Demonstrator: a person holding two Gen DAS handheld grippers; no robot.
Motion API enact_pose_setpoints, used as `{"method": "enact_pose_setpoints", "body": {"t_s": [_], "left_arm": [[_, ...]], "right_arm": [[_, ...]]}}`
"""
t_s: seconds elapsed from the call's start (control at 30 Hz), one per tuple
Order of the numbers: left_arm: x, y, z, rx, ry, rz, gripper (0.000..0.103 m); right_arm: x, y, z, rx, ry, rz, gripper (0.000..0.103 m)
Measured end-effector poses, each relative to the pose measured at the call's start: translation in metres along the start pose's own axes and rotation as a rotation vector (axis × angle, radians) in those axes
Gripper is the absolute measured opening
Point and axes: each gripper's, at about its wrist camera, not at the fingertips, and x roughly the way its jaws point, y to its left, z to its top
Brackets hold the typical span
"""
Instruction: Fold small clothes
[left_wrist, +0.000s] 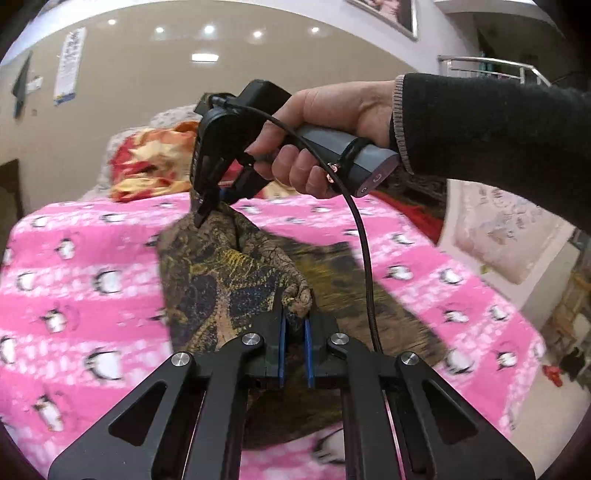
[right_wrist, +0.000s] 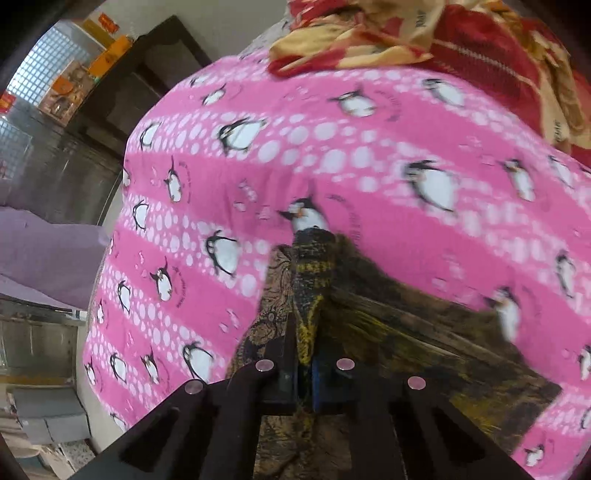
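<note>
A small dark garment (left_wrist: 221, 280) with a brown, yellow and blue print lies partly lifted off a pink penguin bedspread (left_wrist: 74, 277). My left gripper (left_wrist: 295, 323) is shut on a bunched near edge of it, the fabric squeezed between the blue pads (left_wrist: 282, 347). Further back, a person's hand (left_wrist: 325, 122) holds my right gripper (left_wrist: 203, 216), which points down and pinches another corner of the cloth. In the right wrist view the right gripper (right_wrist: 304, 354) is shut on a raised fold of the garment (right_wrist: 406, 332), which trails over the bedspread (right_wrist: 369, 147).
A red and yellow quilt (left_wrist: 147, 162) is heaped at the head of the bed (right_wrist: 443, 37). A black cable (left_wrist: 364, 258) hangs from the right gripper across the garment. Dark furniture (right_wrist: 140, 81) stands past the bed's left edge; the floor shows at the right (left_wrist: 546, 387).
</note>
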Motion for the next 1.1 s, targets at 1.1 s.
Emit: {"method": "enact_pose_setpoints", "body": {"t_s": [1.1], "left_arm": [[0.123, -0.132, -0.034, 0.133, 0.280, -0.192, 0.007]], "right_arm": [[-0.011, -0.195, -0.104, 0.118, -0.085, -0.042, 0.004]]}}
